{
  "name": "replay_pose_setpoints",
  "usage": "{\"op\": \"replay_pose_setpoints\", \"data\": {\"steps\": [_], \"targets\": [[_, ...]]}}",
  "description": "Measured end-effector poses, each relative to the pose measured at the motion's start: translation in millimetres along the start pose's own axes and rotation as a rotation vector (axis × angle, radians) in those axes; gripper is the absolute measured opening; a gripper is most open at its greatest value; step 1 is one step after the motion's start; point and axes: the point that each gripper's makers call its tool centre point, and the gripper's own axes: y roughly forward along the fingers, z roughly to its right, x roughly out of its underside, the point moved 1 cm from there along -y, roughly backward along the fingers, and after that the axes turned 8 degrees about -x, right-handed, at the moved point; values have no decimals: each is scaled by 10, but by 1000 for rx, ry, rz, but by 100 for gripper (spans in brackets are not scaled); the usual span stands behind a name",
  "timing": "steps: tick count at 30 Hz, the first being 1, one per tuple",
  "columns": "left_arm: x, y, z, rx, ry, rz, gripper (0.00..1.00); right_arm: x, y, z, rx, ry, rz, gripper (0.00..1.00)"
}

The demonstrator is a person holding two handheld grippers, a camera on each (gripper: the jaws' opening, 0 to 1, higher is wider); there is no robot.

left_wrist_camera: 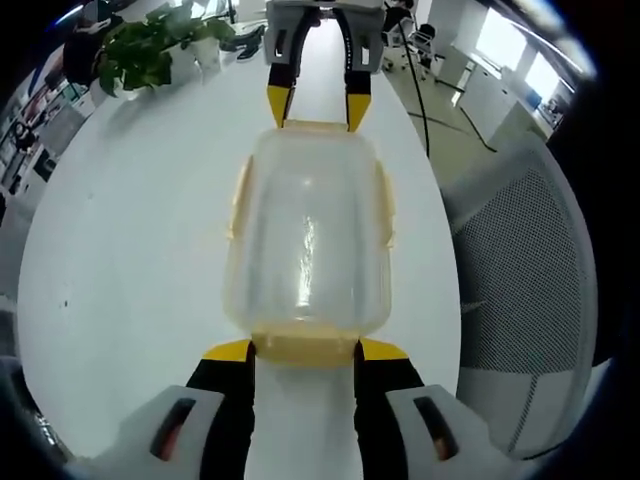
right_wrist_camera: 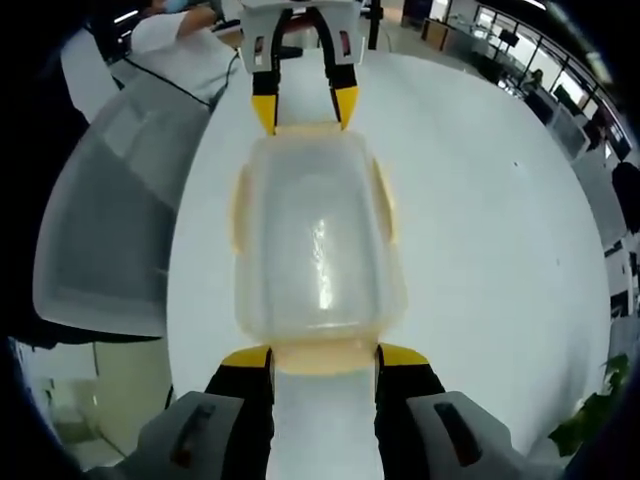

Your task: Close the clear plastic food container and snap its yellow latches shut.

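Nearest the lens in the left gripper view, the left gripper point(left_wrist_camera: 305, 352) stands with its two yellow-tipped jaws parted about as wide as one short end of the clear plastic food container point(left_wrist_camera: 308, 245), one tip at each corner of the yellow latch point(left_wrist_camera: 305, 347) there. Whether the tips press that latch or only flank it cannot be told.

Taking the container as landmark, the white table point(left_wrist_camera: 130, 250) spreads under it on every side. A mesh-backed chair point(left_wrist_camera: 520, 290) stands just off the table edge, near one long flank of the container. A potted plant point(left_wrist_camera: 150, 45) sits well beyond the far corner.

The container lies lid-up, its long axis running straight from one gripper to the other. The right gripper point(right_wrist_camera: 320, 358) meets the opposite short end the same way, jaws spread wide either side of the far latch point(right_wrist_camera: 322, 355). Side latches point(right_wrist_camera: 384, 200) show along both long flanks, seemingly flared outward.

Both grippers are equally near. The coming move probably turns on this end-to-end line: each pushing inward along the axis against its own latch.
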Motion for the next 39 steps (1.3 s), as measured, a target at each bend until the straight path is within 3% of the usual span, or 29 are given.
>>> {"op": "replay_pose_setpoints", "data": {"steps": [39], "targets": [[10, 68, 4, 2, 16, 15, 38, 9, 39, 2, -5, -9, 9, 38]]}}
